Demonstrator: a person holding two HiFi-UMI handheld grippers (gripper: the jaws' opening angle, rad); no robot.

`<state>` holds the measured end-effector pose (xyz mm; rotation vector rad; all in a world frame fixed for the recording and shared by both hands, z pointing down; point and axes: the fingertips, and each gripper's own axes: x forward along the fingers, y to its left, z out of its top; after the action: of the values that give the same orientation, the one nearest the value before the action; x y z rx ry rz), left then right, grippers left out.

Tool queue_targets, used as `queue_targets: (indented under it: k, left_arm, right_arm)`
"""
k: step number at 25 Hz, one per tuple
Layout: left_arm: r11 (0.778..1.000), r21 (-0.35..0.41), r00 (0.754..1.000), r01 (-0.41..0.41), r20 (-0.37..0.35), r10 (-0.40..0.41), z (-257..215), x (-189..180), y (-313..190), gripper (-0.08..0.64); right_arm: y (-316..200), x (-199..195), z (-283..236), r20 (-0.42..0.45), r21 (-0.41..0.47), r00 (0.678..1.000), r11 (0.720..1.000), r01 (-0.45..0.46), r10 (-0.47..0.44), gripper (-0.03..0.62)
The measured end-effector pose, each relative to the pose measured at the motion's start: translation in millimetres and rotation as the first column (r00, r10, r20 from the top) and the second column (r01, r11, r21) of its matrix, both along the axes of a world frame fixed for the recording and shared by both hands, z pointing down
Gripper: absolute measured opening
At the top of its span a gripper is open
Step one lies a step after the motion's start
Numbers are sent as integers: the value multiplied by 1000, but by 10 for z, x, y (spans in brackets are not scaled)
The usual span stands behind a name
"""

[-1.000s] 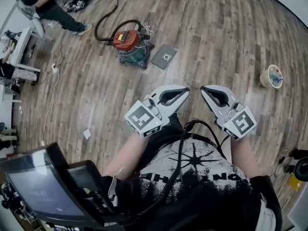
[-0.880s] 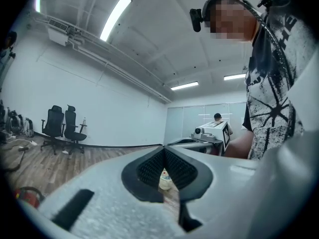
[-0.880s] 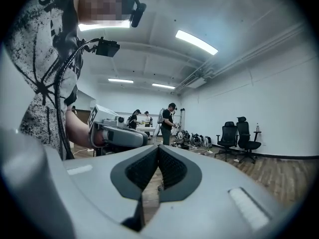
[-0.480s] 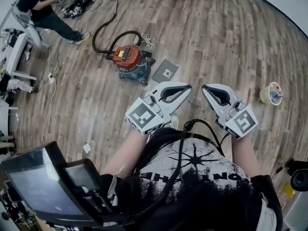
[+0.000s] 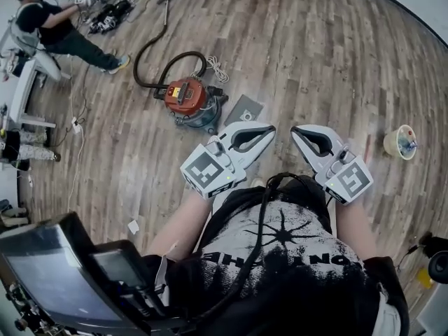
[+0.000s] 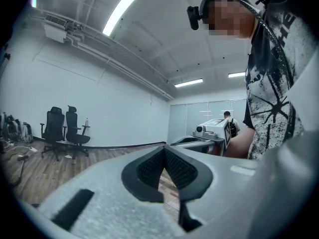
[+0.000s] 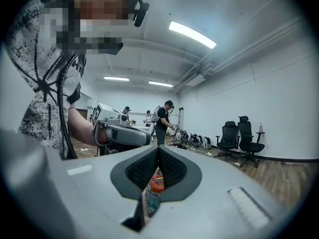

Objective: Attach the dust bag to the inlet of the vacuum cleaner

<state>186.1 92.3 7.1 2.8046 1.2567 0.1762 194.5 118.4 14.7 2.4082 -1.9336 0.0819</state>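
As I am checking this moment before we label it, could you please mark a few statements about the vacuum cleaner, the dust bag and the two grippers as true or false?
1. The flat grey dust bag lies on the wooden plank floor beside the red-topped canister vacuum cleaner. True.
2. The left gripper holds the dust bag. False: its jaws are shut on nothing.
3. The right gripper has its jaws wide apart. False: they are shut and empty.
4. A black hose curves away from the vacuum cleaner over the floor. True.
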Motion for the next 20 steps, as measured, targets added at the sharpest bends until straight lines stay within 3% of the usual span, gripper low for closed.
queue_targets:
  k: [7,12,15,20]
  left_arm:
    - [1000,12,1000,-10,3,10,99,800,242,3]
    - [997,-9,997,76,-4,-77,57,1551,472,3]
    - [991,-17,991,133,-15,-133,-40,1981,501,3]
    - [966,-20,966,259,0,-259,-25,2500,496,3]
  right_arm:
    - [253,793,144,37,13,999,1000,-2,1,8]
    - [414,1508,69,29,41,994,994,101,-103,8]
    - [493,1979,74,50,-10,985,986,163,-163,8]
    - [461,2545,7,36,3,959,960,282,-282,8]
